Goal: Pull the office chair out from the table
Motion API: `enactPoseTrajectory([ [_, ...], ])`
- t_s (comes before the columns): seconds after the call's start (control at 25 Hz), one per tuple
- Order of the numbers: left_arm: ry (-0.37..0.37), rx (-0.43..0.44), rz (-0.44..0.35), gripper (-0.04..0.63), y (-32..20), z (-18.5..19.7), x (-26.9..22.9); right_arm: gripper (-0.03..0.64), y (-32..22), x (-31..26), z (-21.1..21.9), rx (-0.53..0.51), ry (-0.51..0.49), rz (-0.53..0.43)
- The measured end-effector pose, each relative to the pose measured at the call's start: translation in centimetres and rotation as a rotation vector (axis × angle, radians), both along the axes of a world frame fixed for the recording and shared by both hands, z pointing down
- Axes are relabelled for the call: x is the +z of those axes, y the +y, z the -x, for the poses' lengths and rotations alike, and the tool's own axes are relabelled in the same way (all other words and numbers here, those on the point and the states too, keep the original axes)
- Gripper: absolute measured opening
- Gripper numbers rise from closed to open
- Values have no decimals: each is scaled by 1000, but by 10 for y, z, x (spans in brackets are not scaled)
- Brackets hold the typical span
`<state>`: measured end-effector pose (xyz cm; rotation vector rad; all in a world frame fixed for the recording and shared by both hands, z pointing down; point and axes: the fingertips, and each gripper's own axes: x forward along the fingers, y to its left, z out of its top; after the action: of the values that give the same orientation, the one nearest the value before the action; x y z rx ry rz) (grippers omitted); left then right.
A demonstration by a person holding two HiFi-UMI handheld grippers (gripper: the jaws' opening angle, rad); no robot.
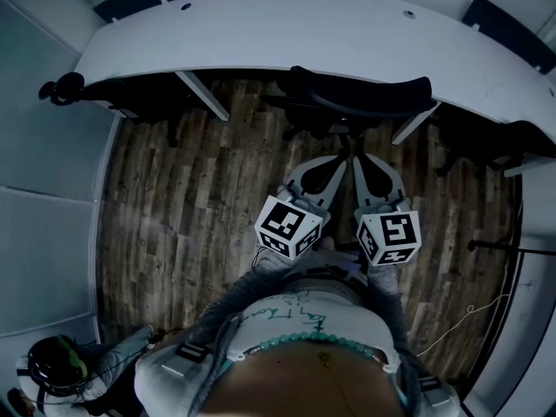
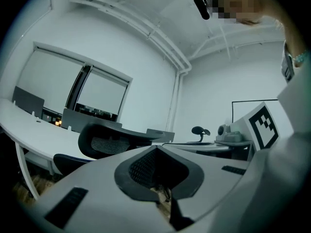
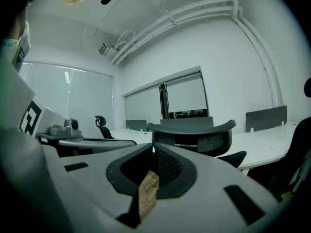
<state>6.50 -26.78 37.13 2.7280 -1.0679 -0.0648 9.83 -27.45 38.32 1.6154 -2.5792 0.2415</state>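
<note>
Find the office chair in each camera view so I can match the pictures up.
Head view: office chair at top centre, its backrest at the table's near edge.
Left gripper view: left of centre, backrest just above the jaws.
Right gripper view: centre, slightly right.
Shared landmark: the curved white table, behind the chair in all three.

So the left gripper (image 1: pixel 334 162) and right gripper (image 1: pixel 363 162) are held out in front of the person, side by side and close together, both pointing roughly level toward the far side, each with its jaws closed together and nothing pinched between them.
</note>
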Motion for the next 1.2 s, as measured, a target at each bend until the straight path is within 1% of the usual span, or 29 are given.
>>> enactPoseTrajectory([
  [0.12, 3, 38, -5, 11, -16, -2, -1, 26, -16, -1, -1, 29, 2, -3],
  [0.36, 27, 94, 15, 11, -49, -1, -1, 26, -46, -1, 0, 74, -13, 12],
  [0.56, 43, 166, 33, 11, -71, -6, 1, 26, -64, 1, -2, 130, -1, 21],
  [0.64, 52, 196, 46, 11, -77, -8, 3, 26, -67, 3, -5, 157, 1, 27],
  [0.8, 49, 259, 56, 11, -83, -13, 8, 26, -70, 11, -13, 211, -38, 50],
  [0.92, 64, 299, 71, 11, -87, -16, 9, 26, -71, 16, -23, 267, -52, 57],
  [1.08, 77, 331, 77, 11, -91, -17, 14, 26, -71, 19, -33, 328, -59, 50],
  [1.2, 82, 335, 87, 11, -94, -19, 17, 26, -73, 18, -38, 343, -58, 48],
])
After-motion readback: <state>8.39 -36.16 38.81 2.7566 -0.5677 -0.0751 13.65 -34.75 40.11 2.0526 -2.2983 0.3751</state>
